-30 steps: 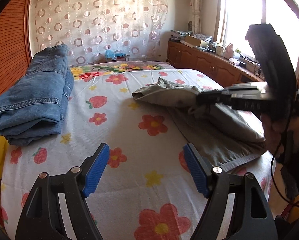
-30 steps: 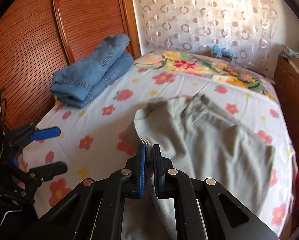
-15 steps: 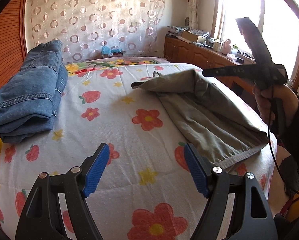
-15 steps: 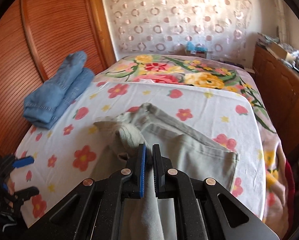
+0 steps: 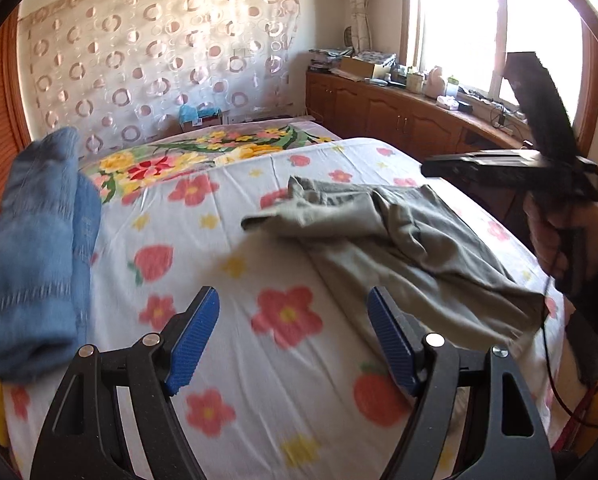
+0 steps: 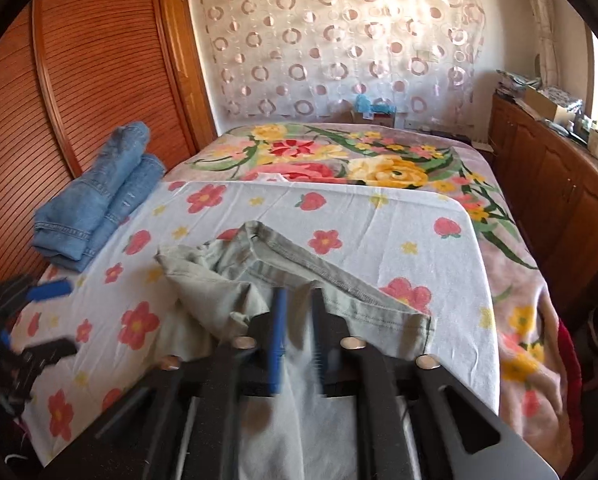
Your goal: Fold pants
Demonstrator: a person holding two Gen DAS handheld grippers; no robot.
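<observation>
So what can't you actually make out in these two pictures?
- Near end of the grey pants: right wrist view, hidden behind the opening right tool, itself blurred.
- Folded jeans: left wrist view, motion-blurred, cut by the left edge.
- Items on the window counter: too small, washed out by glare.
</observation>
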